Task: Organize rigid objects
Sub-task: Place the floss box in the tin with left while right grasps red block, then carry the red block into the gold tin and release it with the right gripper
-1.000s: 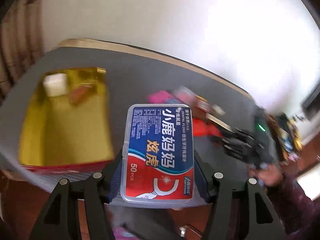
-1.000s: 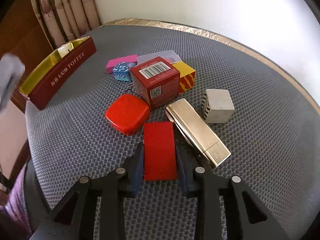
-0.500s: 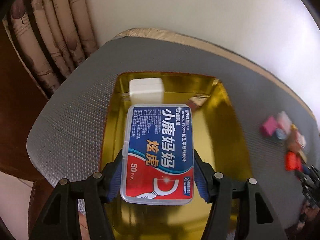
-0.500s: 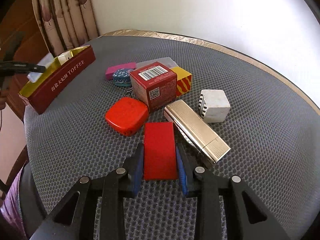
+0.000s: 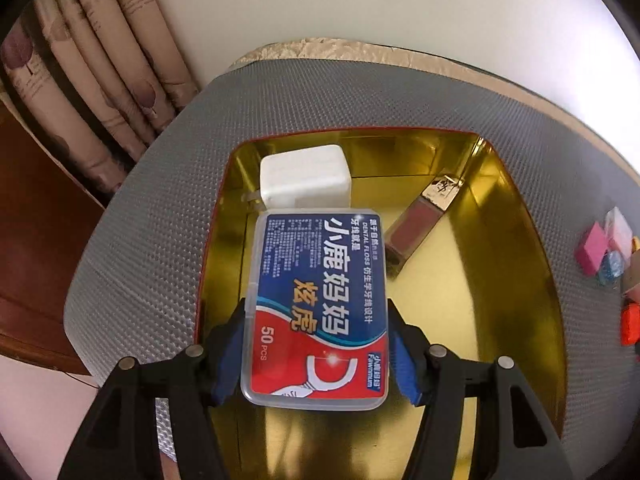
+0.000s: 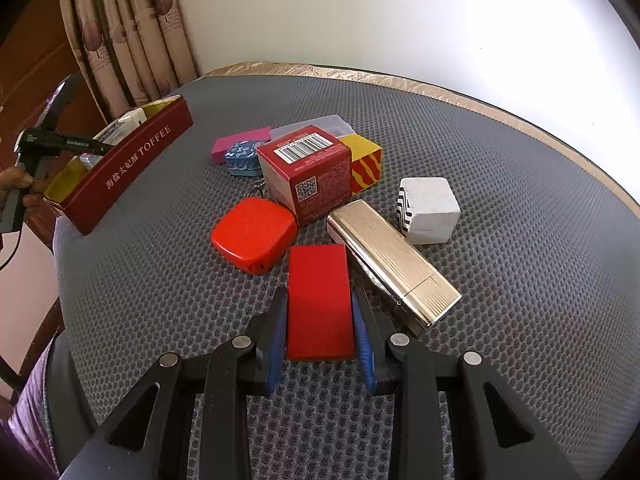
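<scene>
My left gripper (image 5: 316, 344) is shut on a dental floss box (image 5: 318, 304), clear plastic with a blue and red label, and holds it over the gold inside of the red toffee tin (image 5: 520, 280). A white block (image 5: 304, 178) and a lipstick case (image 5: 420, 220) lie in the tin. My right gripper (image 6: 320, 320) is shut on a flat red box (image 6: 319, 300) that rests on the grey mat (image 6: 520, 300). The tin (image 6: 132, 164) stands at the far left in the right wrist view, with the left gripper (image 6: 86, 145) over it.
On the mat lie a gold ribbed case (image 6: 392, 268), a rounded red case (image 6: 254, 236), a red carton with a barcode (image 6: 308, 172), a yellow-red box (image 6: 364, 160), a white striped cube (image 6: 428, 210), a pink box (image 6: 240, 146) and a blue item (image 6: 242, 158). Curtains (image 5: 92, 64) hang behind.
My left gripper has carried the floss box from over the mat to over the tin and lower into it. My right gripper has barely moved.
</scene>
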Available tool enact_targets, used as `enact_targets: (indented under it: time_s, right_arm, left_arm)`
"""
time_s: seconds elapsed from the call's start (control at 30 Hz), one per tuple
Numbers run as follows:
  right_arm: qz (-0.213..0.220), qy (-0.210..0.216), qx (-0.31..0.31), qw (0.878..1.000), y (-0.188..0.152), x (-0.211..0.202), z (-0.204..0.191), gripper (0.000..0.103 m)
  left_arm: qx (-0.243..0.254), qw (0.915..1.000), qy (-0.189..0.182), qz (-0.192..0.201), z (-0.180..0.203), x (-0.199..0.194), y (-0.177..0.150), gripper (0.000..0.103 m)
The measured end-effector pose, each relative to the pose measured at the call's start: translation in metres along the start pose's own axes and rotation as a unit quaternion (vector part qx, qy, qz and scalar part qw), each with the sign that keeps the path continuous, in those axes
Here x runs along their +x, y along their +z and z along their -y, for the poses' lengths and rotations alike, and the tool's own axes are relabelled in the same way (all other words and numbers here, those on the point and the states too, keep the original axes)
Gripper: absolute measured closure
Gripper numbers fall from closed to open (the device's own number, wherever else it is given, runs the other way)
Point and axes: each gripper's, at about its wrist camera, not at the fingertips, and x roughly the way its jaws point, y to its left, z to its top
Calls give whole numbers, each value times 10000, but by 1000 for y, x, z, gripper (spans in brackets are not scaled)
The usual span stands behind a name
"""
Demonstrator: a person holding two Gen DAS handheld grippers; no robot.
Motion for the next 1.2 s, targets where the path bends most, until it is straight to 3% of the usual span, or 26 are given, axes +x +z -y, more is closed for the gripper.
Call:
enact_targets:
  time_s: [0.27, 0.33, 0.43, 0.57, 0.67, 0.8, 0.97, 1.2]
  right_arm:
    - [-4, 26, 20, 10000, -1, -1, 2, 74]
    - [-8, 18, 12, 10000, -1, -1, 1, 74]
    - [-22, -7, -19, 10000, -1, -1, 1, 74]
    - [-70, -43, -76, 9999, 1, 1, -2, 74]
    - [-144, -108, -108, 9998, 3, 1, -5, 74]
    - [-205, -159, -35, 9997, 5, 2, -7, 75]
    - [-283, -162, 117, 9994, 2, -2, -8, 75]
    - [-300, 72, 530, 9981, -3, -14, -8, 75]
  left_arm:
    - [200, 9983, 552, 20, 8, -5, 1, 38]
    - [235, 9959, 842, 253, 10, -16, -1, 37]
    - [-82, 9932, 955, 666, 7, -45, -11, 37]
    - [-696, 9893, 668, 1091, -4, -85, -32, 37]
    - [-1234, 9839, -92, 1288, -12, -109, -62, 36]
    - [-1653, 9760, -854, 1130, -12, -110, -98, 35]
    - [-1696, 9760, -1036, 891, -5, -106, -124, 35]
    - [-1649, 9762, -740, 1202, -11, -114, -129, 35]
